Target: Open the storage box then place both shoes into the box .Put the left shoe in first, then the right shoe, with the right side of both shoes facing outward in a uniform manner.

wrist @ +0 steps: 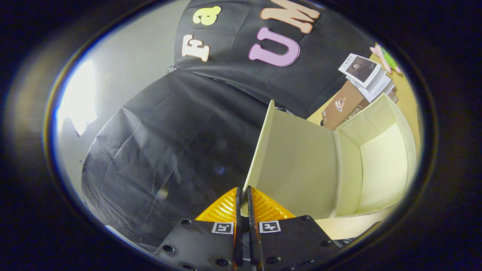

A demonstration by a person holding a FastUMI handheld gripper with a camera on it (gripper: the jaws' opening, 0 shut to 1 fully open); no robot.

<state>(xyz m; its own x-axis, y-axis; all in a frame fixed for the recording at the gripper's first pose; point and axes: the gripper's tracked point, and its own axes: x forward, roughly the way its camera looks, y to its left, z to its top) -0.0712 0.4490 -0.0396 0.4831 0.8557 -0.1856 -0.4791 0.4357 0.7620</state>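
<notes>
Gripper view puts your tongs (243, 203) clenched on the near edge of the lid (293, 165) of the one storage box (380, 169), both fingers pressing that thin pale flap between them. You hold the lid swung up and standing nearly on edge, so the box's pale interior lies open just beyond and to the side of the fingers, with nothing showing inside it. By my reading you are in the first step, opening the box, and it looks close to done. Your next move calls for carrying the flap far enough back that it rests open by itself, then letting go cleanly so it does not fall shut, before you go for the left shoe. Beyond the box, on the tabletop (404, 92), you have one brown carton (342, 107) and one small stack of booklets (367, 75).
</notes>
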